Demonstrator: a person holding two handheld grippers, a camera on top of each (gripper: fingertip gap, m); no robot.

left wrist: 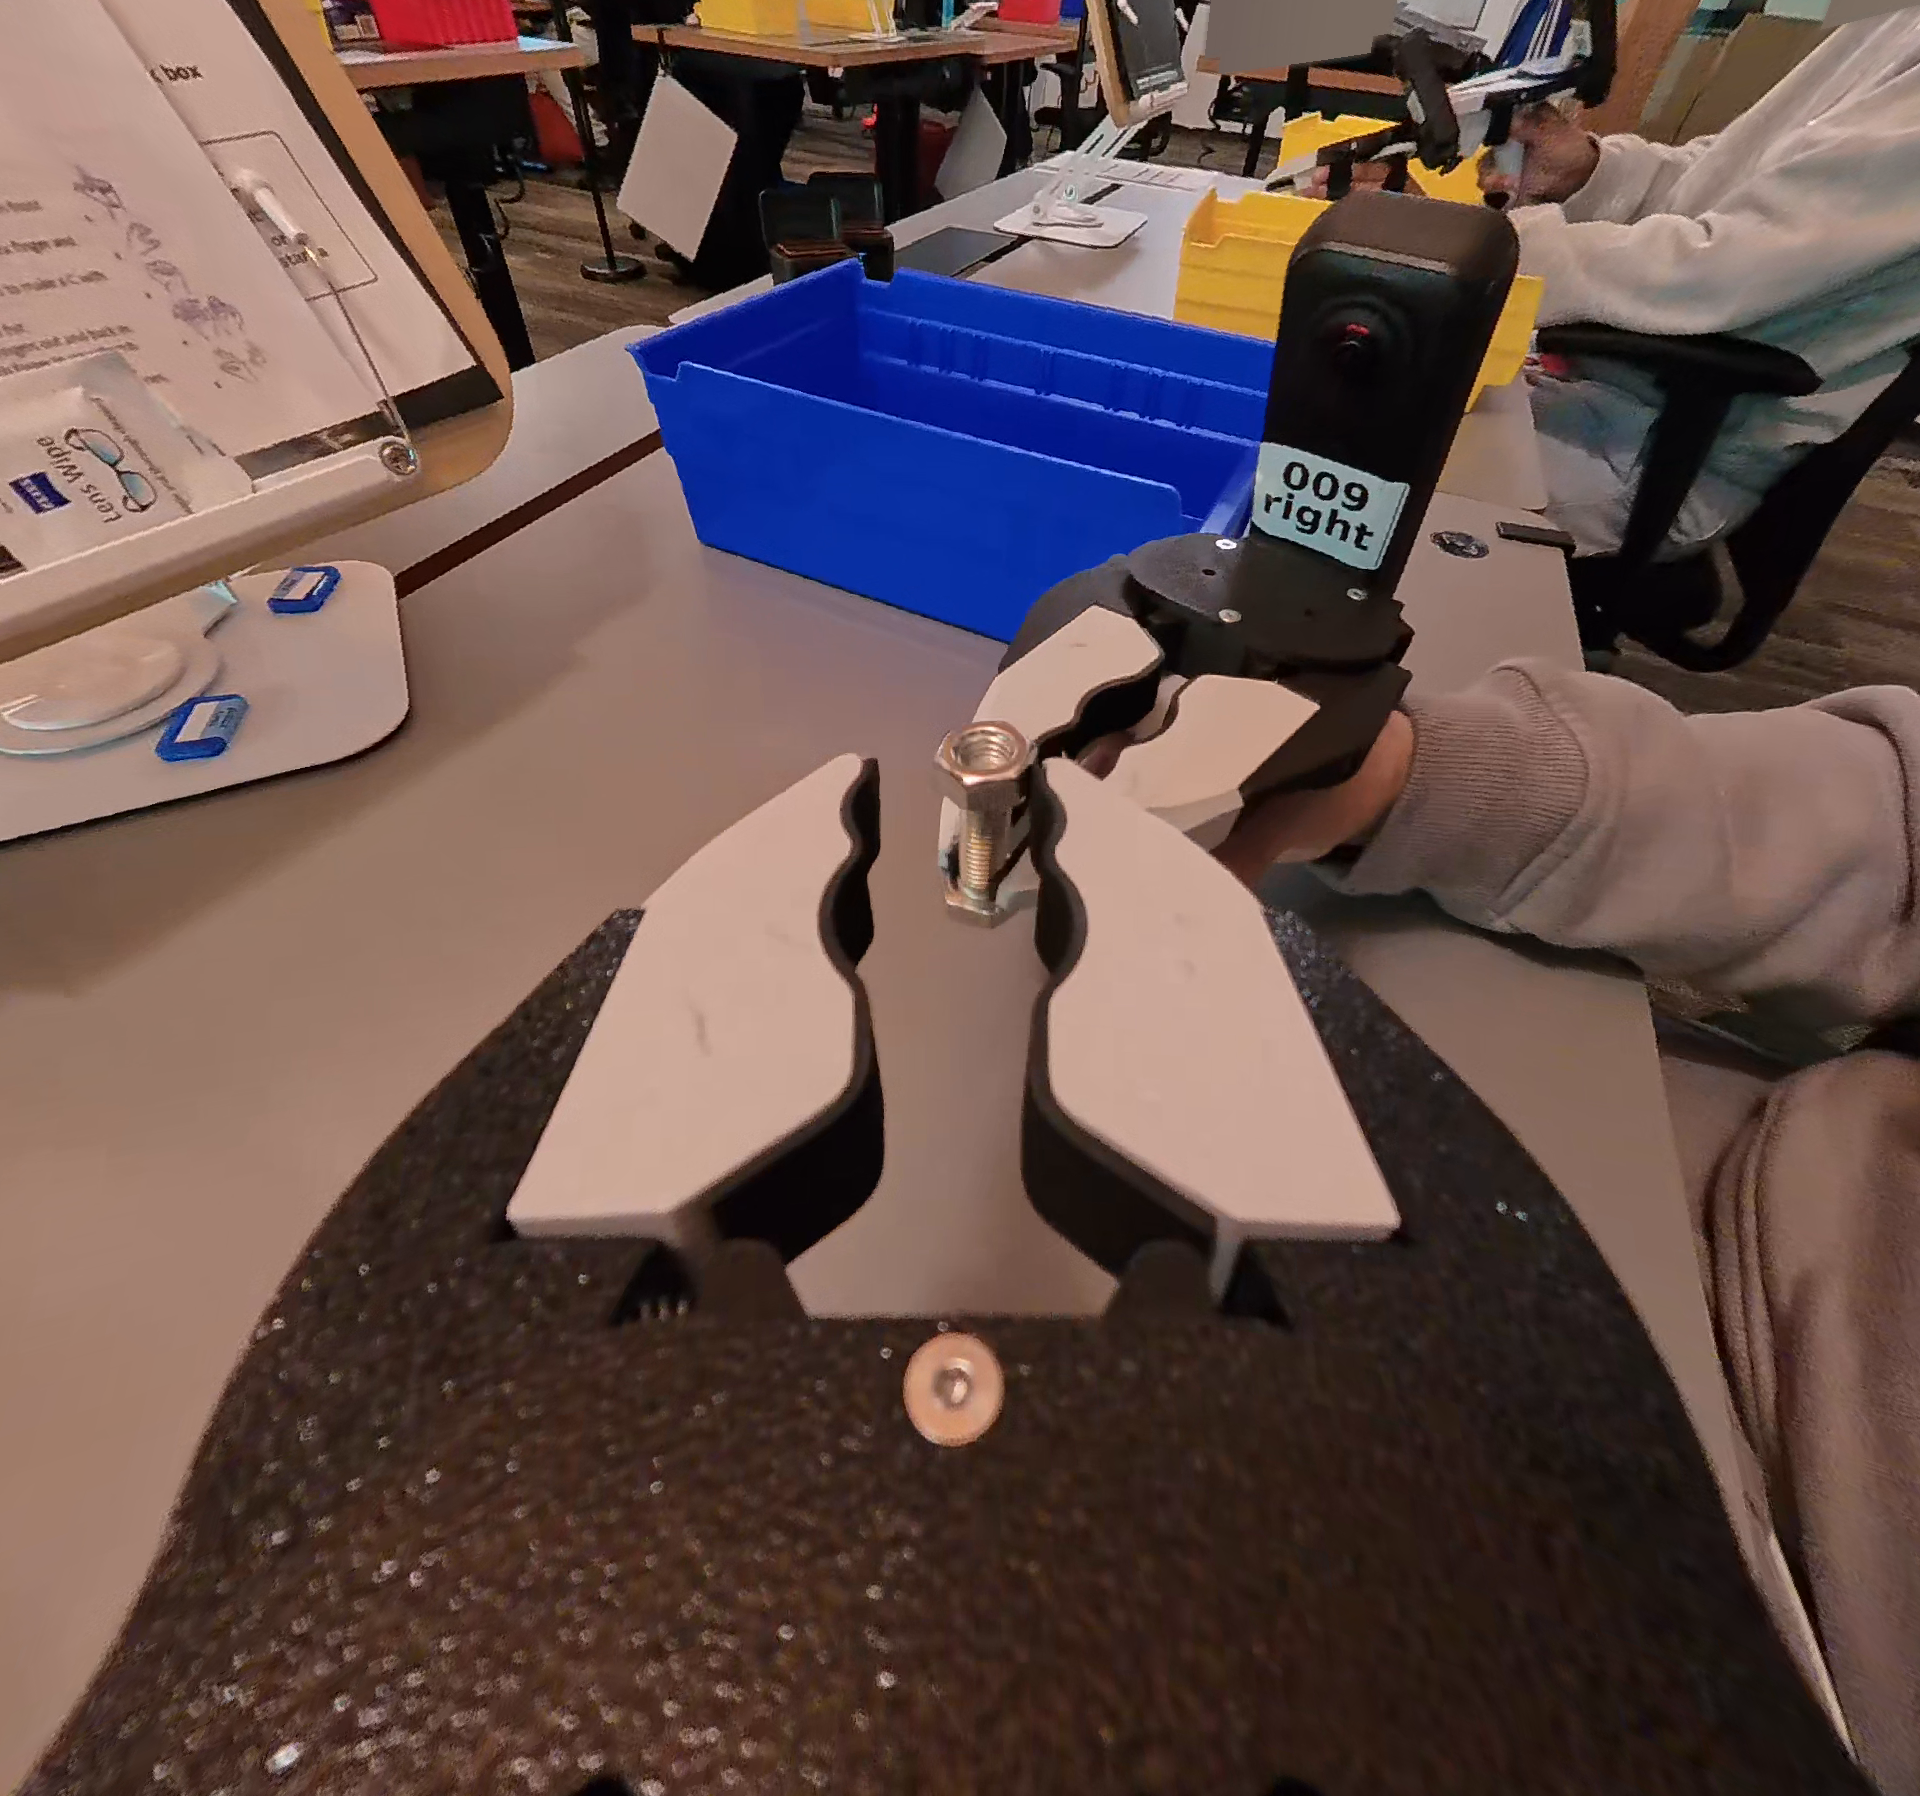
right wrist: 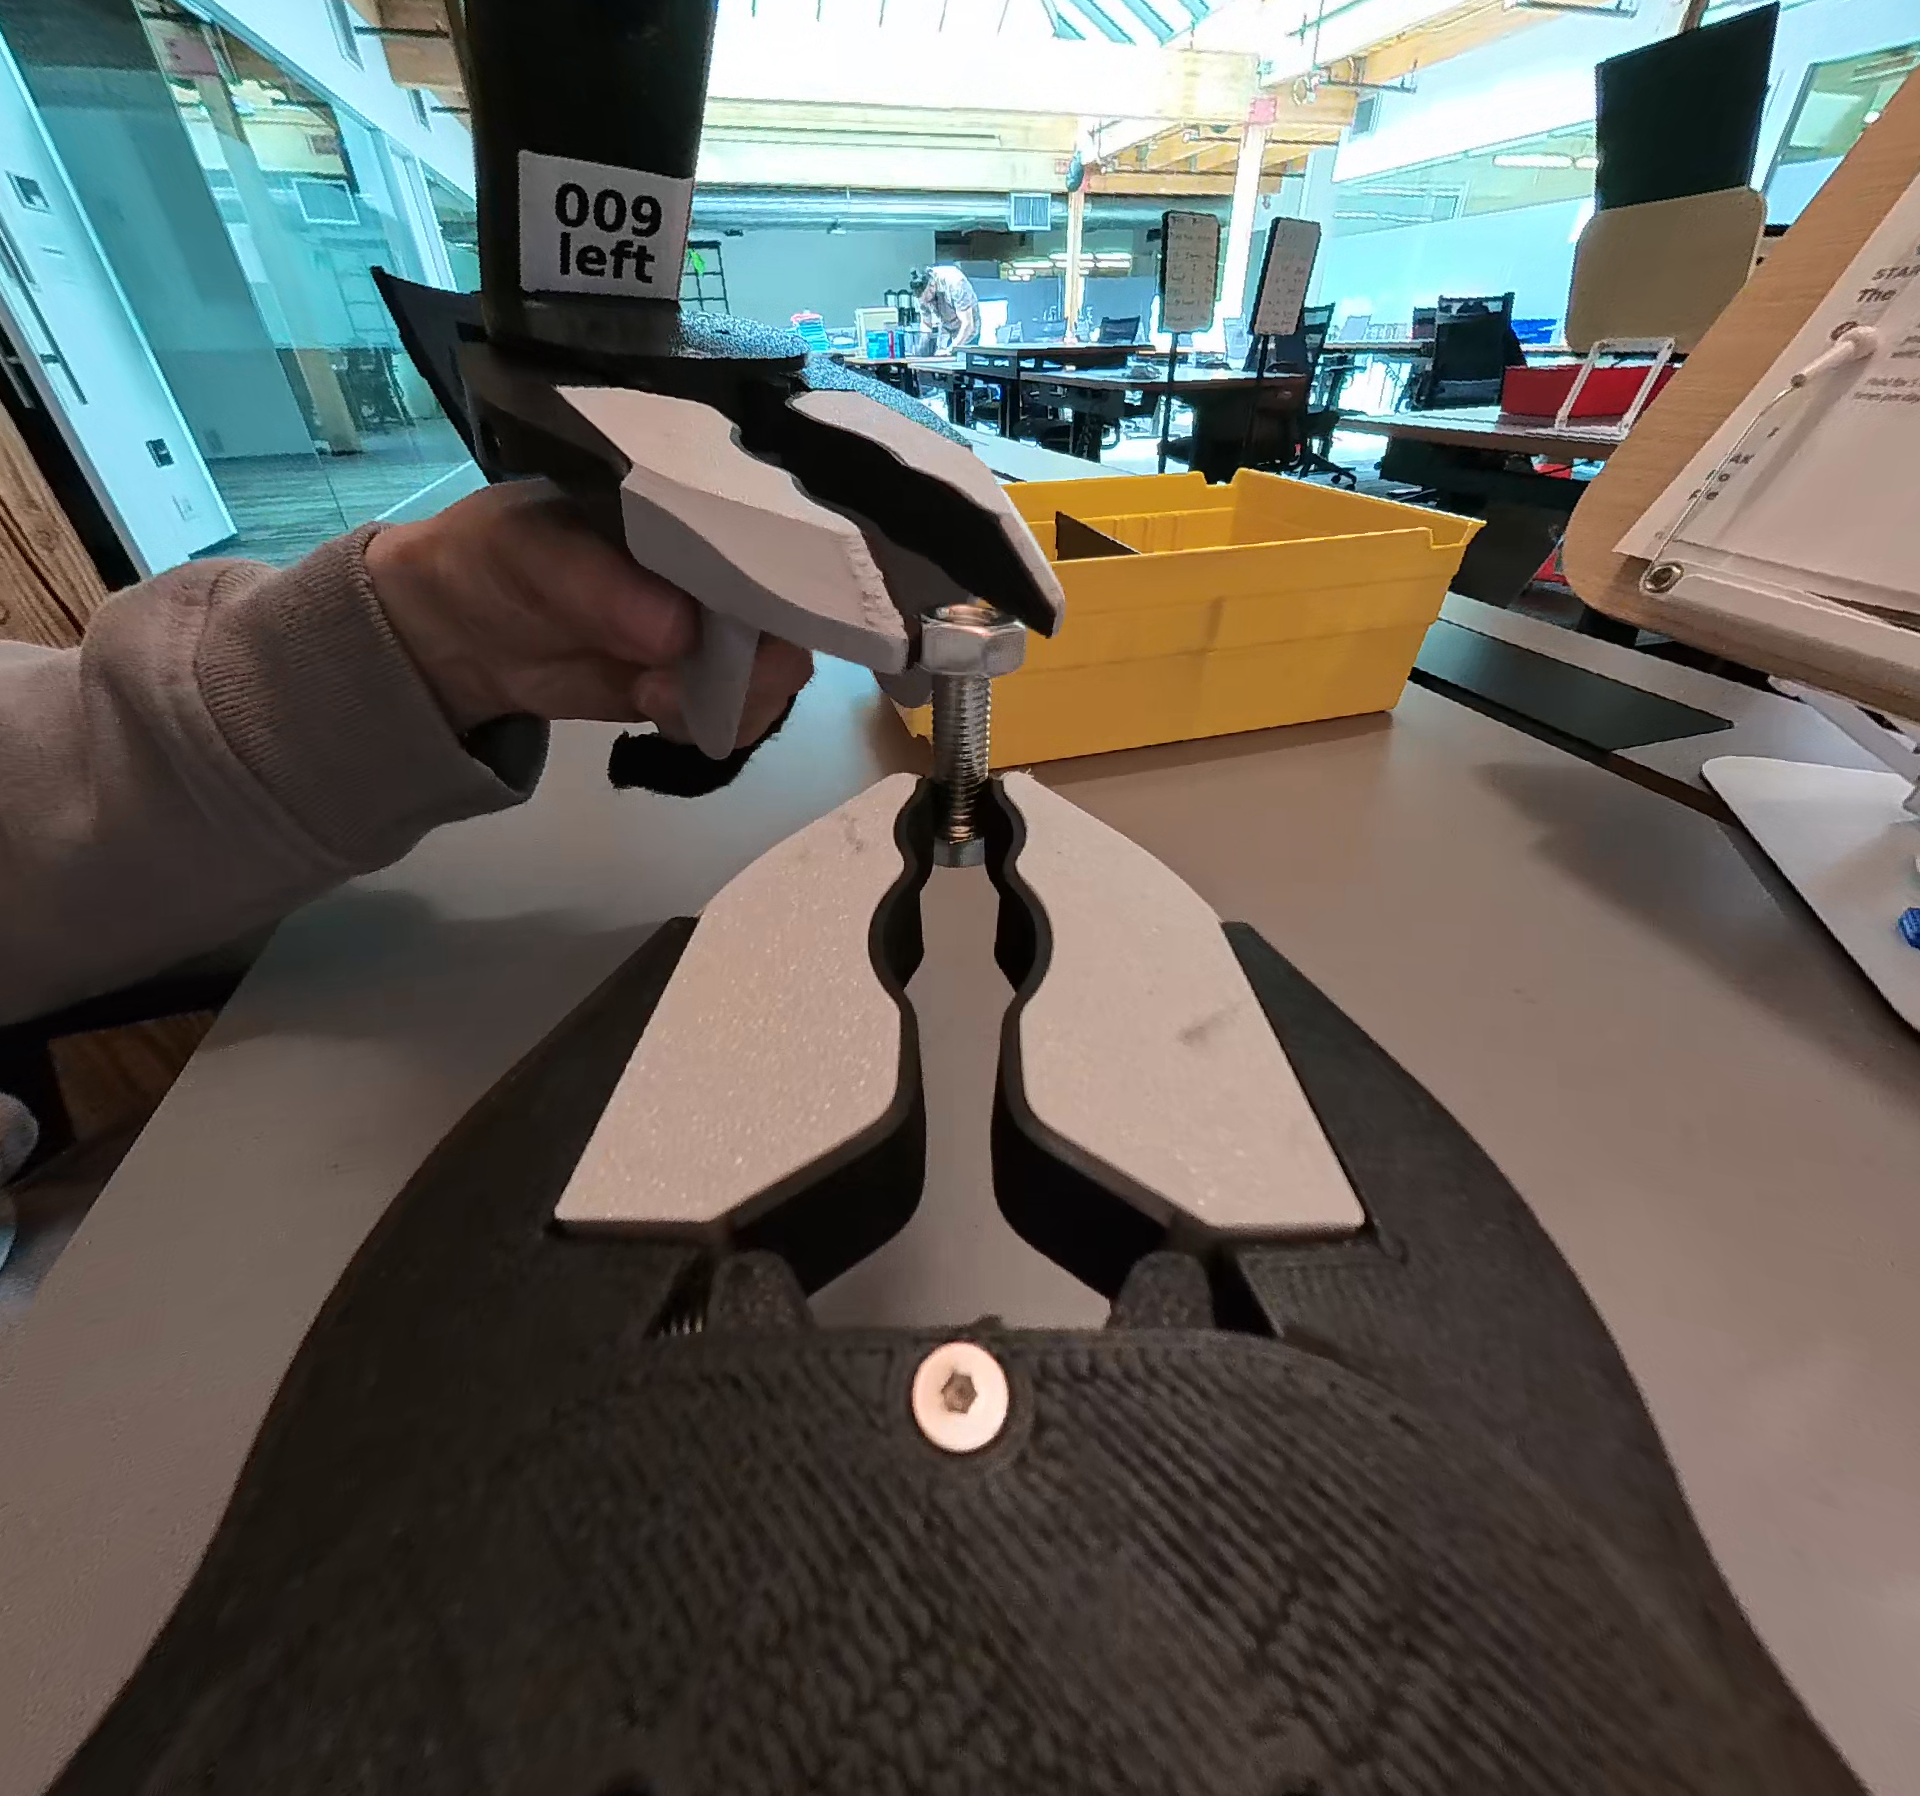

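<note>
A silver bolt (left wrist: 982, 853) stands upright over the grey table (left wrist: 520, 915), head down, with a hex nut (left wrist: 982, 759) on its top end. My left gripper (left wrist: 951, 780) is open around the nut, with a clear gap between its left pad and the nut. My right gripper (left wrist: 997, 863) comes in from the right and grips the bolt low down. In the right wrist view my right gripper (right wrist: 961, 790) is shut on the threaded shaft of the bolt (right wrist: 961, 728). The left gripper (right wrist: 956, 619) straddles the nut (right wrist: 971, 645) from above left.
A blue bin (left wrist: 935, 458) stands behind the bolt, with a yellow bin (left wrist: 1236, 271) farther back right; the yellow bin also shows in the right wrist view (right wrist: 1247, 624). A document stand (left wrist: 208, 292) on a white base is at the left. A seated person (left wrist: 1714, 188) is at the far right. Less than 4 cm separates the two grippers' tips.
</note>
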